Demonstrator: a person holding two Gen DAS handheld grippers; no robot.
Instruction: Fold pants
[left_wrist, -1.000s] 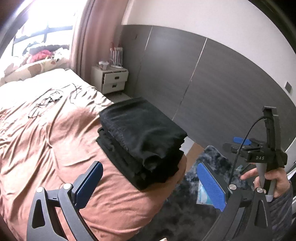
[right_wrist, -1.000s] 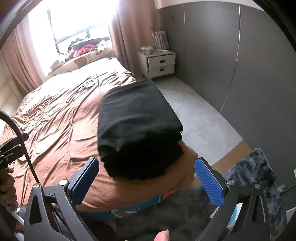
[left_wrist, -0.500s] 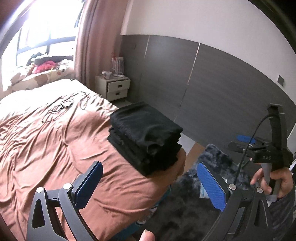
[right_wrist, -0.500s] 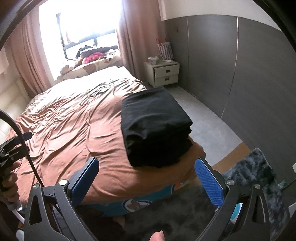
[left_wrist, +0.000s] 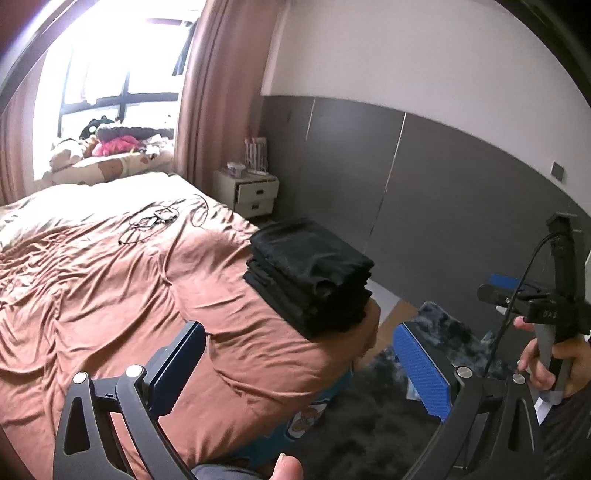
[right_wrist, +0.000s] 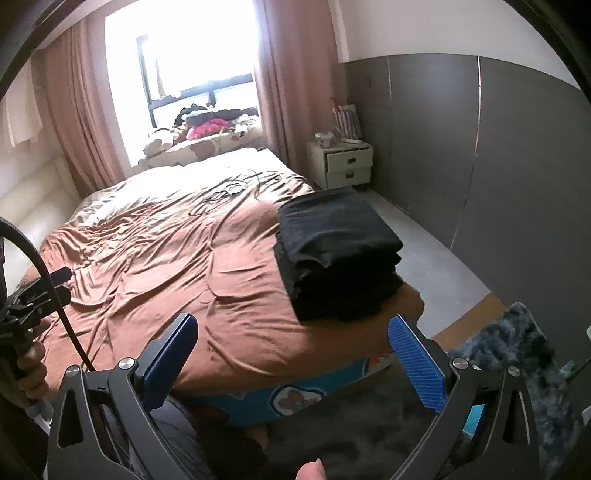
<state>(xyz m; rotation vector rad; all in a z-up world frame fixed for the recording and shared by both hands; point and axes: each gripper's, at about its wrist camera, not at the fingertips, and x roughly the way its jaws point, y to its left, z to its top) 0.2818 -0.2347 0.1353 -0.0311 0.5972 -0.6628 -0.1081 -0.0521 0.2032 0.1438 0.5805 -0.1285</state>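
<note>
On right gripper (left_wrist: 535, 314): "DAS" label; folded pants (left_wrist: 310, 273) on bed (left_wrist: 110, 295).

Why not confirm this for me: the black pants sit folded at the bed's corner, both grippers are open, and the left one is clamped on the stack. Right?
Not quite. The left gripper holds nothing: its jaws stand open, apart from the folded black pants, as the left wrist view shows. The pants do lie at the corner of the bed, and the right gripper is open too.

Bare bedspread (right_wrist: 155, 266) left of pants stack (right_wrist: 336, 254); cables (right_wrist: 225, 192) apparently beyond.
</note>
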